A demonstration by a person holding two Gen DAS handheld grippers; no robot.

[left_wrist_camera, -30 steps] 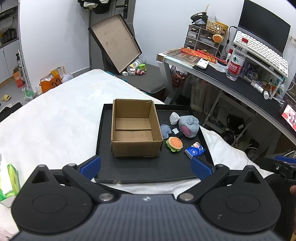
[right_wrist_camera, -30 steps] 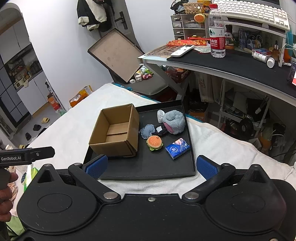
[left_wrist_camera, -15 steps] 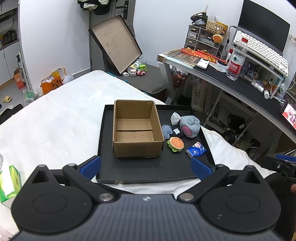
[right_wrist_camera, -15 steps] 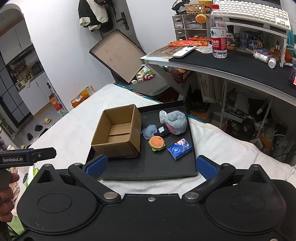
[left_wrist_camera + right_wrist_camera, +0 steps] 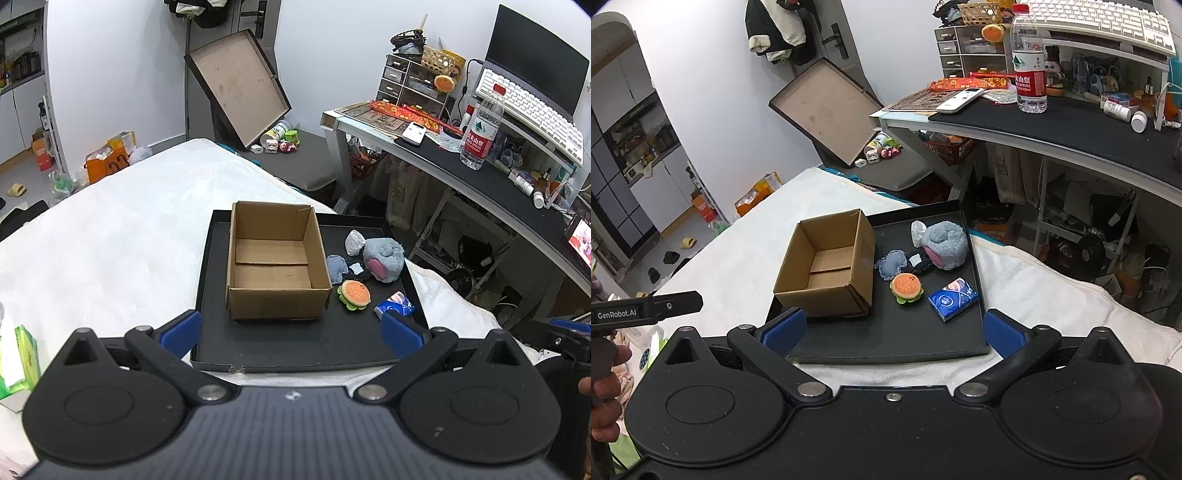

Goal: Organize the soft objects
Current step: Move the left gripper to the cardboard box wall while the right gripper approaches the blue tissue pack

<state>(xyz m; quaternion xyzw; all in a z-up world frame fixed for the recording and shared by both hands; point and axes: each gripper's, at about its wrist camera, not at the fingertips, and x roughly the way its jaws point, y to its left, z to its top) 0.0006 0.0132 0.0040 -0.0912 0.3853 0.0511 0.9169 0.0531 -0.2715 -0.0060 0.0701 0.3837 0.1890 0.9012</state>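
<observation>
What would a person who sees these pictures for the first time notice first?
Probably the open cardboard box, empty, on the left part of a black tray that lies on a white bed. Right of the box sit small soft toys: a grey plush, a burger toy and a blue packet. Both grippers are open and hold nothing.

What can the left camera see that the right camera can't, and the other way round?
Only the left wrist view shows the black monitor on the desk and the green tissue box on the bed.

Only the right wrist view shows the dark kitchen doorway, slippers on the floor, and the hand holding the other gripper.

Both show the empty cardboard box on the black tray, with the burger toy, grey plush, blue packet and water bottle.
</observation>
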